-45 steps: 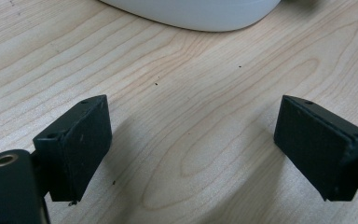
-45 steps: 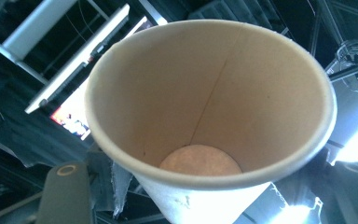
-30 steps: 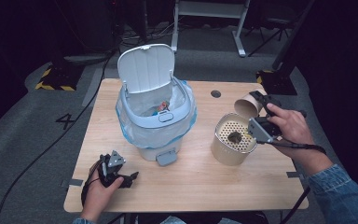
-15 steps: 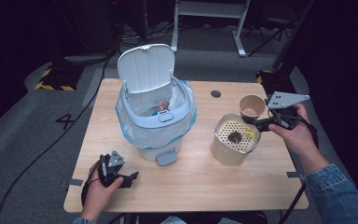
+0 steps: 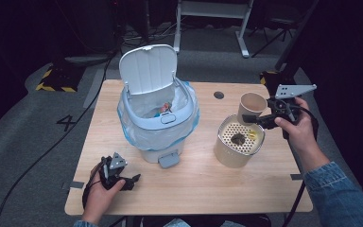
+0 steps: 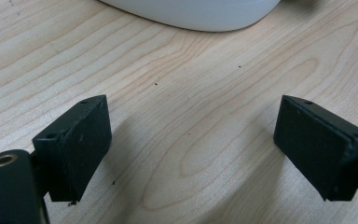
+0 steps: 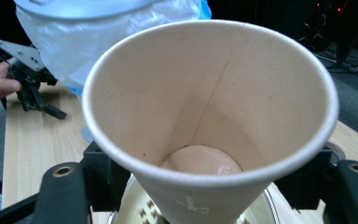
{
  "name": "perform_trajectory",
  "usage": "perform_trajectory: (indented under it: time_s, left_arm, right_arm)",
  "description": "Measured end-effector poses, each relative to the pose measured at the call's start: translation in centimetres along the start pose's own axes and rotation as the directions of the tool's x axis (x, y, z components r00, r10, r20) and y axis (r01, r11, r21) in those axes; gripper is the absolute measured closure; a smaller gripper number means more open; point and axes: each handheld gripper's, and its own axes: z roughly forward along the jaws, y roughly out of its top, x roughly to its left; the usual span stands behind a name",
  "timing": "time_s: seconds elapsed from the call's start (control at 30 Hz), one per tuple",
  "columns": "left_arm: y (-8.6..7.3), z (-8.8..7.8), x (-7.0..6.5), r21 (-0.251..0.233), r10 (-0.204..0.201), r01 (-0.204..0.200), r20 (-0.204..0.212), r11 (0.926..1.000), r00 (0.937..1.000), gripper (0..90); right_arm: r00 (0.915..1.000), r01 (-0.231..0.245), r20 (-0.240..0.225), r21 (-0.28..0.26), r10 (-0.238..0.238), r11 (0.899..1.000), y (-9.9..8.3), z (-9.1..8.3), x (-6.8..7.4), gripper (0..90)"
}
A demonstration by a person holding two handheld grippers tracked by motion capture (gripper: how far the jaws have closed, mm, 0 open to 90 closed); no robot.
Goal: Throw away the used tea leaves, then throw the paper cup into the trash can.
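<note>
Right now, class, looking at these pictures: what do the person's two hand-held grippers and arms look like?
Both are black two-jaw tools with flat, rectangular pads. The right black gripper carries a grey three-cornered plate on top; the left black gripper has a smaller one. A black cable trails from the right. The right arm wears a blue denim sleeve.

- The high view is soft and grainy; the counter is brightly lit from above, while the floor and the far room sink into near black.
- In the left gripper view the wood grain is sharp, with soft shadows beneath the jaws.
- In the right gripper view the paper cup is evenly lit and its rim is slightly blurred.
</note>
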Motion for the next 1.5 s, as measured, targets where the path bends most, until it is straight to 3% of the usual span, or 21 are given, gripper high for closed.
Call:
perform_trajectory:
  time_s: [0.47, 0.93, 1.17, 1.5]
  left_arm:
    - [0.0, 0.0, 0.0, 0.002, -0.001, 0.001, 0.002, 1.0000, 1.0000, 11.5]
    - [0.0, 0.0, 0.0, 0.001, 0.000, 0.000, 0.002, 1.0000, 1.0000, 11.5]
    - [0.0, 0.0, 0.0, 0.000, 0.004, -0.004, 0.003, 1.0000, 1.0000, 11.7]
    - [0.0, 0.0, 0.0, 0.001, 0.003, -0.003, 0.006, 1.0000, 1.0000, 11.6]
  right_arm:
    - [0.9983, 0.056, -0.013, -0.017, -0.056, 0.998, 4.7, 2.2, 1.4, 29.8]
    - [0.9946, 0.079, -0.061, -0.070, -0.083, 0.994, 9.5, 6.4, 2.6, 29.4]
    - [0.9918, 0.060, -0.105, -0.112, -0.072, 0.992, 11.2, 9.0, 3.2, 29.1]
    - [0.9946, 0.020, -0.097, -0.183, -0.038, 0.983, 12.3, 12.2, 3.8, 28.6]
